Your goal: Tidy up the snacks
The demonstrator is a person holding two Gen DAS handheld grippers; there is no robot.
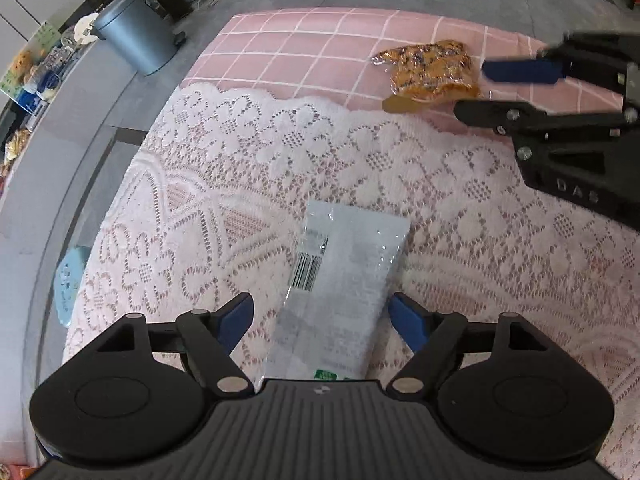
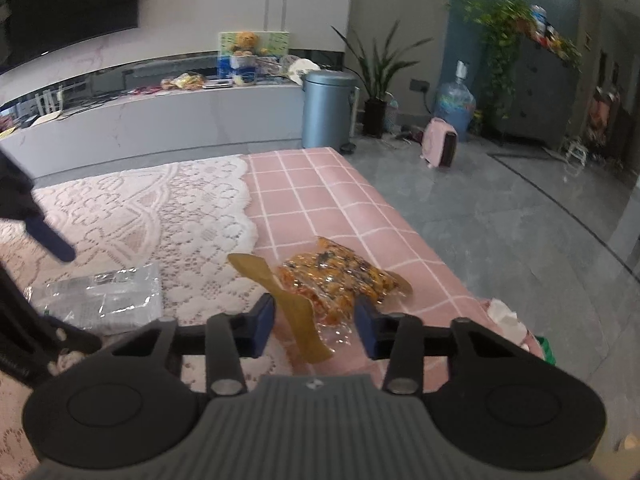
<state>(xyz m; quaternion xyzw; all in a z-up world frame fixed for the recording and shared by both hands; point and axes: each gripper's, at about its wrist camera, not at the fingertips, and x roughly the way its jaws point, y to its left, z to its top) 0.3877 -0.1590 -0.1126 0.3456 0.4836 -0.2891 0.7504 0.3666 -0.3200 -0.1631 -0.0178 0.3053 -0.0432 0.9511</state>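
Your left gripper (image 1: 320, 320) hangs spread wide astride the white packet (image 1: 344, 280) on the lace cloth (image 1: 240, 152), nothing clamped, while your right gripper (image 2: 315, 320), half-closed but untouching, straddles the crinkly orange snack bag (image 2: 340, 280); both look light and slippery, so pinch mid-body.

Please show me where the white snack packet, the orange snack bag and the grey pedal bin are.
white snack packet (image 1: 344, 276): left wrist view, middle of the wrapper.
orange snack bag (image 2: 340, 280): right wrist view, centre of the clear bag.
grey pedal bin (image 2: 326, 110): right wrist view, front wall.
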